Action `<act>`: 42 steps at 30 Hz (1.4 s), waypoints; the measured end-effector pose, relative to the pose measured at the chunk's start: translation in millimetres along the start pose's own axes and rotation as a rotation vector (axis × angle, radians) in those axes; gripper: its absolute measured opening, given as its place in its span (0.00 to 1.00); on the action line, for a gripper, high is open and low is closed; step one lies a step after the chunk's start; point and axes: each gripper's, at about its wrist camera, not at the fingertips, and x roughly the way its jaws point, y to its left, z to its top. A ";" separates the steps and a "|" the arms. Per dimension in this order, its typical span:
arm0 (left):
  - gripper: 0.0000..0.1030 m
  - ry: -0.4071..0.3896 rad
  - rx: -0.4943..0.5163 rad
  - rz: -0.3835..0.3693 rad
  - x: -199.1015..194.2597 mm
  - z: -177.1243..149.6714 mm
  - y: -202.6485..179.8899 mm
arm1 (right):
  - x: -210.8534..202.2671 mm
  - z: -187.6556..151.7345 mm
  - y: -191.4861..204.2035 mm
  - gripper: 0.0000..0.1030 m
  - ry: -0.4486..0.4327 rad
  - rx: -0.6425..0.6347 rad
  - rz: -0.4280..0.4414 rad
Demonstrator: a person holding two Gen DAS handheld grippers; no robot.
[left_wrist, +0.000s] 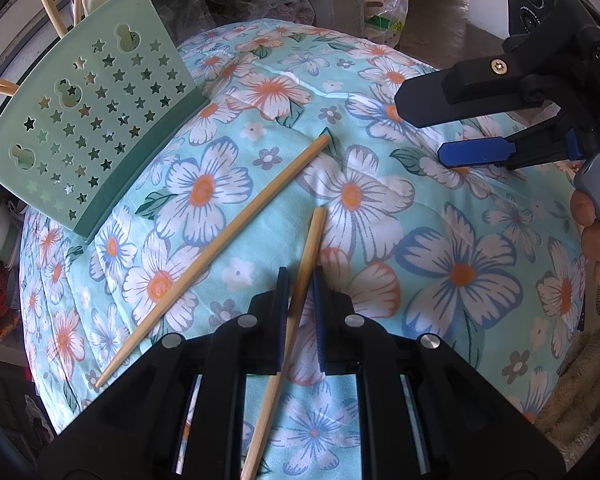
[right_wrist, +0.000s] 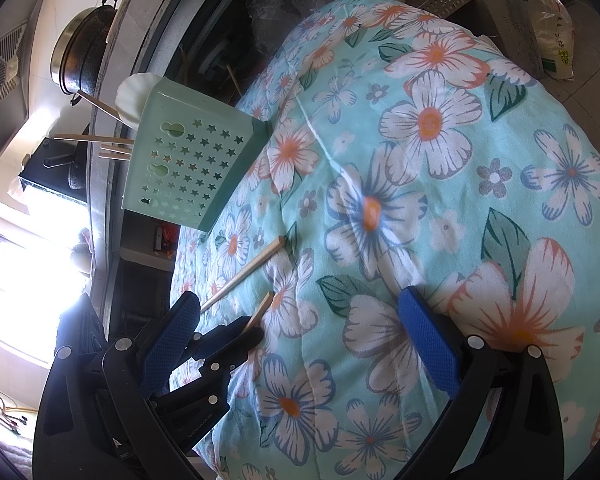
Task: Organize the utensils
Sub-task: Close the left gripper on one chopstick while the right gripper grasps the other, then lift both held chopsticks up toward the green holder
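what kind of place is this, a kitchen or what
Most likely a home kitchen. A black wok sits on a tiled counter under a range hood, and a green utensil holder with chopsticks stands on a table covered with a floral cloth.

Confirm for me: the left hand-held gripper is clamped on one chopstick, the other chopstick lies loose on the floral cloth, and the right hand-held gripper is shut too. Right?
Not quite. The right hand-held gripper is open, its blue pads wide apart over the floral cloth, as the right wrist view shows. The rest holds: the left hand-held gripper is clamped on one chopstick, and the other chopstick lies loose on the cloth.
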 end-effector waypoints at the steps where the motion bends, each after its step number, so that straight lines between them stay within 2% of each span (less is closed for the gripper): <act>1: 0.10 0.000 0.000 0.001 -0.4 0.0 -0.6 | -0.2 -0.1 -0.1 0.94 0.000 0.000 0.000; 18: 0.09 -0.016 -0.005 0.005 -3.6 0.6 3.7 | -1.0 2.0 -2.7 0.94 0.008 0.020 0.017; 22: 0.05 -0.039 -0.036 0.007 -16.5 0.4 11.2 | -9.6 8.2 -6.3 0.85 0.005 0.062 0.044; 26: 0.05 -0.101 -0.112 0.004 -39.6 -0.7 38.0 | -10.9 8.0 -1.6 0.72 0.020 0.093 0.116; 30: 0.05 -0.182 -0.204 0.000 -65.7 -2.8 69.9 | 5.2 3.0 10.2 0.62 0.064 0.118 0.167; 37: 0.05 -0.331 -0.345 -0.002 -105.5 -8.2 125.5 | 42.1 1.5 11.2 0.47 0.088 0.215 0.116; 42: 0.05 -0.356 -0.396 -0.001 -114.6 -10.4 143.9 | 54.7 5.8 11.9 0.45 0.033 0.259 0.097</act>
